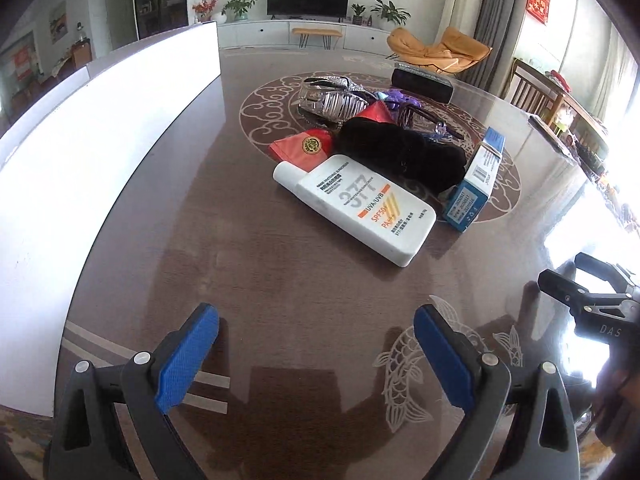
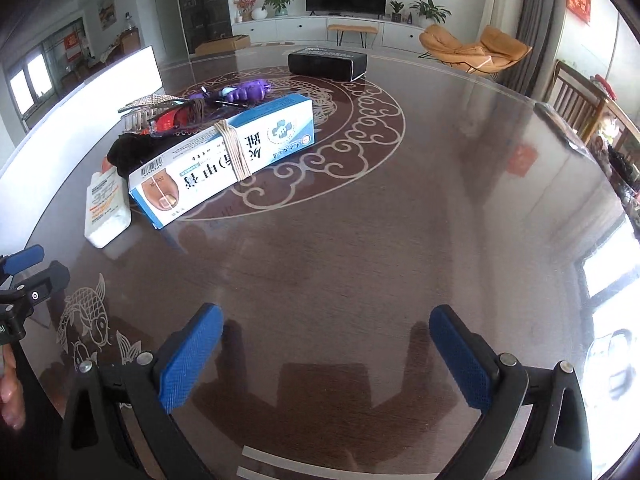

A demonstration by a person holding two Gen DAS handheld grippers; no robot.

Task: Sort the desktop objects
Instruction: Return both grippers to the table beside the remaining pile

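Sunscreen bottle (image 1: pixel 356 208) lies beyond the spread, empty left gripper (image 1: pixel 316 344) and right gripper (image 2: pixel 326 344).

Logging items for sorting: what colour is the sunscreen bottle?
White, with orange and grey print on the sunscreen bottle; clearest in the left wrist view.

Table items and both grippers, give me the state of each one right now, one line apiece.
left gripper: open, empty, over bare table.
right gripper: open, empty, over bare table.
sunscreen bottle: lying flat, cap on.
blue box: lying on its side, closed, rubber band around it.
black cloth: crumpled, in the pile.
black case: closed, apart from the pile.
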